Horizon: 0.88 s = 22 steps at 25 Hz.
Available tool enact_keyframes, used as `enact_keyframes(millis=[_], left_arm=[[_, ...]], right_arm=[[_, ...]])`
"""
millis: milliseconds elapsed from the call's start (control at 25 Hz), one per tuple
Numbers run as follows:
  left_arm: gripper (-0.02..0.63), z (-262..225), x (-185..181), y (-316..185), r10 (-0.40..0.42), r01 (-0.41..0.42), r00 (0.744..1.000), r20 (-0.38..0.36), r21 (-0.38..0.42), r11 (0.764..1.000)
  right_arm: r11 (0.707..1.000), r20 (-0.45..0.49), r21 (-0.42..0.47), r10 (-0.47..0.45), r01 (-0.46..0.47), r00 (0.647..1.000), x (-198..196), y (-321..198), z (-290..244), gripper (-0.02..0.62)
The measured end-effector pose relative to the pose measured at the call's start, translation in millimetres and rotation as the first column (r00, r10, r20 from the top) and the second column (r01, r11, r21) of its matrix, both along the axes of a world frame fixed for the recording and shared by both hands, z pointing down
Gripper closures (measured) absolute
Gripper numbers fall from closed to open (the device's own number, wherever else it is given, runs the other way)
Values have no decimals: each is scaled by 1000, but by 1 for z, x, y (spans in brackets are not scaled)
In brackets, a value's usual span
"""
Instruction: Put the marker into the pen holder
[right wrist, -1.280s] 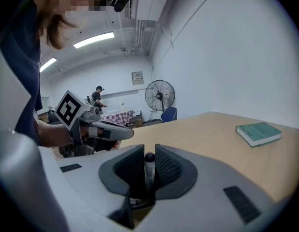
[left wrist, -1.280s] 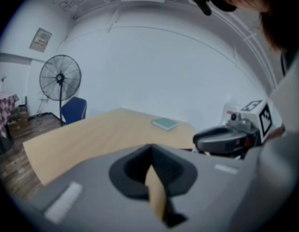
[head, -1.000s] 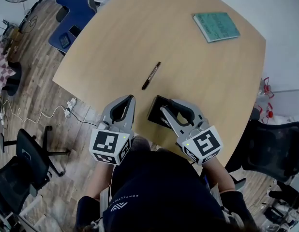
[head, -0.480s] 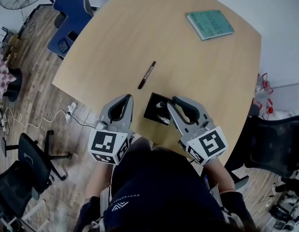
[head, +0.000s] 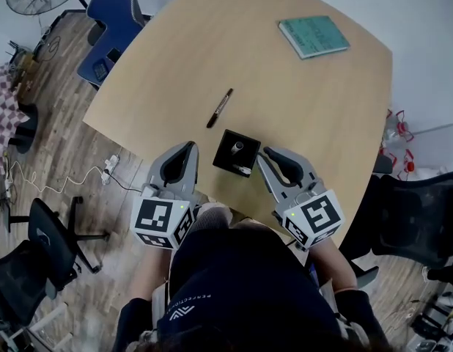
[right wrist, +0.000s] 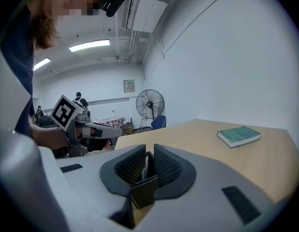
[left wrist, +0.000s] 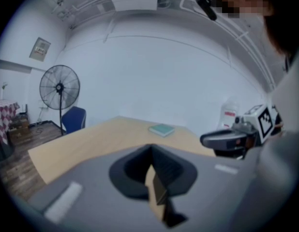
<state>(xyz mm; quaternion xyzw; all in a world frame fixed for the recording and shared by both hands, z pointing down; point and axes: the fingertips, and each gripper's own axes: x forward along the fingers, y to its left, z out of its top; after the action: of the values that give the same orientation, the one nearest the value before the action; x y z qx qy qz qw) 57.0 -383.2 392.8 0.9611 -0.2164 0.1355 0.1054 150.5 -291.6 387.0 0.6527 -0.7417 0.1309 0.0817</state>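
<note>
In the head view the marker (head: 219, 108) is seen lying on the counter (head: 300, 101), near the holder (head: 237, 152) but apart from it (a book (head: 313, 37) lies at the far edge). In the left gripper view the left hand-held gripper (left wrist: 150, 148) is shown closed and empty. In the right gripper view the right hand-held gripper (right wrist: 149, 154) is shown narrowly parted, with the holder glimpsed through the gap, ungripped

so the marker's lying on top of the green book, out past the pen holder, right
Not quite. The marker lies on the bare table, not on the green book, which sits well apart from it at the far side. It is indeed out past the pen holder. The head view shows this.
</note>
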Motion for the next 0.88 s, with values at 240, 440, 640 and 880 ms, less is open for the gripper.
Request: enact_keyframes(millis=[240, 440, 640, 880], left_arm=[[601, -2, -7, 15, -10, 10, 1000, -12, 4, 1000], [601, -5, -11, 27, -11, 11, 1000, -22, 9, 1000], [601, -11, -20, 30, -23, 23, 999, -26, 18, 1000], [601, -11, -27, 33, -32, 32, 999, -23, 22, 999]], right_arm=[[1000, -8, 4, 22, -22, 1000, 0, 17, 0, 568], [999, 2, -2, 51, -51, 999, 4, 29, 3, 586], [998, 2, -8, 69, -69, 998, 3, 33, 2, 594], [995, -6, -18, 98, -98, 995, 4, 38, 4, 595]])
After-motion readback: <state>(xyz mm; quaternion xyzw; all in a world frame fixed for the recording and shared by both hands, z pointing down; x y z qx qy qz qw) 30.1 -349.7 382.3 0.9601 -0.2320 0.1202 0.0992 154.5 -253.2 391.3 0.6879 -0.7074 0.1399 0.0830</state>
